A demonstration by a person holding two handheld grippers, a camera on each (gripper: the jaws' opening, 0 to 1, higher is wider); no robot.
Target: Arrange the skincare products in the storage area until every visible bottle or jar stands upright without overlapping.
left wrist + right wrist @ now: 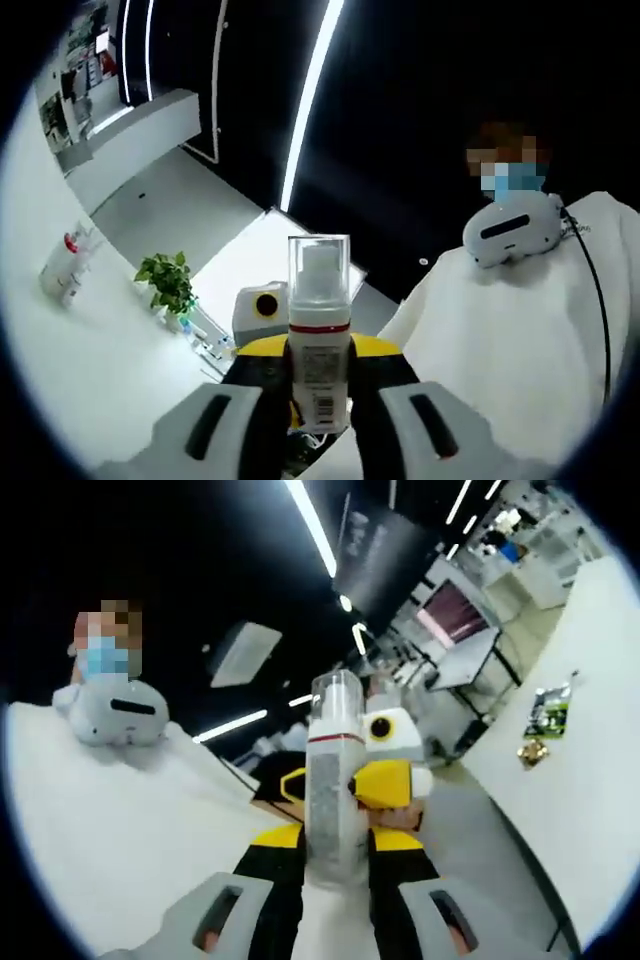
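Grey fingers [215, 425] of the left gripper [320, 425] rise nearest the lens in the left gripper view, and between them stands a pump bottle [320, 330], upright relative to the fingers, pinched low on its body. Its clear cap sits over a white pump head, a red band rings the shoulder, and a printed label with a barcode faces the lens; the text is too small to read. The bottle's base is hidden behind the fingers. Just beyond the bottle, the yellow and black body of the other gripper [375, 350] peeks out on both sides.

Seen from the right gripper view, the right gripper [335, 915] likewise closes its fingers [215, 920] on the same bottle [333, 780], here showing a pale speckled side, the red band and the clear cap. Past it sits the left gripper's yellow and white housing [390, 775].

Ahead of the left fingers and off to the left, a white counter [90, 340] carries a small green plant [168, 283] and, farther out, blurred bottles with a red detail [66, 265]. A person in a white garment [510, 340] stands beyond the fingers to the right. To the right of the right fingers, a white counter [580, 780] holds small items [545, 720] too blurred to identify.
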